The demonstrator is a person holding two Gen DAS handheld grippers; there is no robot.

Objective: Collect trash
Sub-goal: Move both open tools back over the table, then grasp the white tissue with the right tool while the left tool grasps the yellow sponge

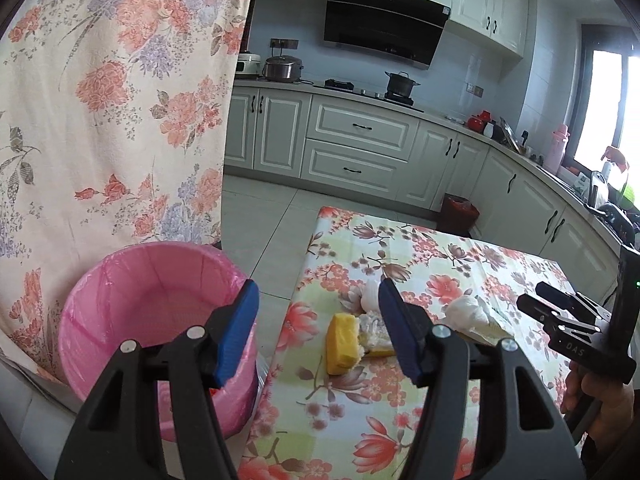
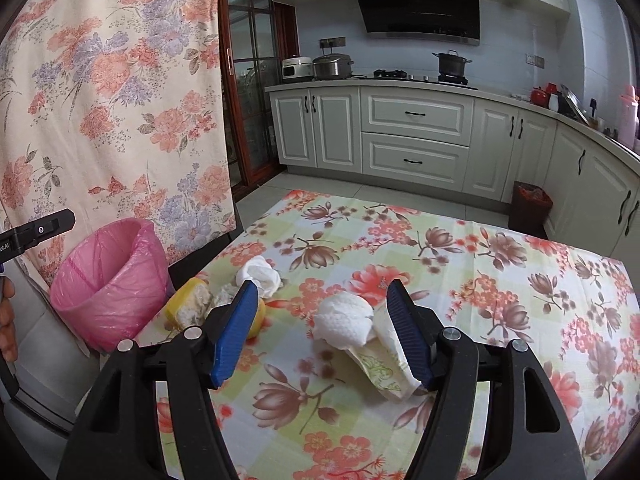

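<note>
A pink-lined bin [image 1: 120, 332] [image 2: 108, 292] stands off the table's left edge. My left gripper [image 1: 316, 300] hangs open between the bin and the table, nothing between its fingers. Just past it lie a yellow peel with white pith [image 1: 340, 340] [image 2: 188, 304] and a small white tissue wad [image 1: 370, 300] [image 2: 260, 276]. My right gripper [image 2: 322, 288] [image 1: 536, 298] stands open over the table. A crumpled white paper towel [image 2: 344, 320] [image 1: 468, 312] lies between its fingers on a printed napkin [image 2: 376, 364]. The pads do not press the towel.
The table wears a floral cloth [image 1: 440, 264] [image 2: 480, 280]. A flowered curtain [image 1: 112, 100] [image 2: 120, 80] hangs behind the pink bin. A dark bin [image 1: 460, 212] [image 2: 530, 204] stands on the floor by the white kitchen cabinets [image 2: 412, 140].
</note>
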